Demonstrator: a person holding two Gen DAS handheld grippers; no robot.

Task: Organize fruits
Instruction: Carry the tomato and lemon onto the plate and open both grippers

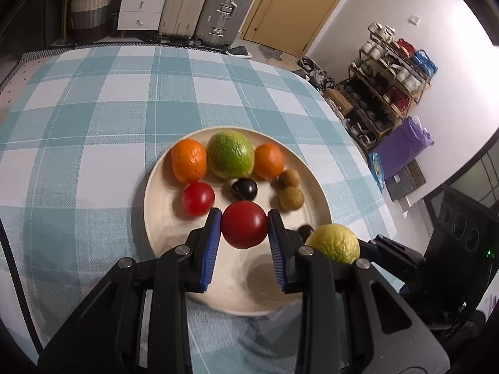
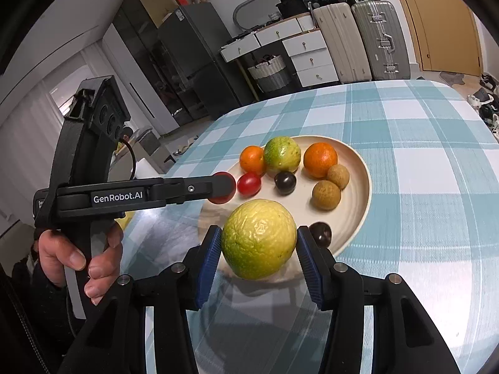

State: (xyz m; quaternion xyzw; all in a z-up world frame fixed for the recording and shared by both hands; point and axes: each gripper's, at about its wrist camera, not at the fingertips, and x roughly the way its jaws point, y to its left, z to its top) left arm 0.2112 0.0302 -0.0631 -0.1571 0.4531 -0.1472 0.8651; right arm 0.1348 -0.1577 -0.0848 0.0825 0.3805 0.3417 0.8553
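left gripper (image 1: pixel 244 226) clamped on a red tomato (image 1: pixel 244 225), blue pads (image 1: pixel 213 237) pressing both sides, held above the near part of the cream plate (image 1: pixel 156 193). right gripper (image 2: pixel 259 240) clamped on a yellow-green citrus (image 2: pixel 259 239), over the plate's near rim. on the plate: two oranges (image 1: pixel 189 160) flanking a green citrus (image 1: pixel 230 155), a smaller tomato (image 1: pixel 198 198), a dark plum (image 1: pixel 244 189), two brown longans (image 1: pixel 291 198). second dark plum (image 2: pixel 320 233) by the right pad. plate sits on a teal checked tablecloth (image 1: pixel 93 124).
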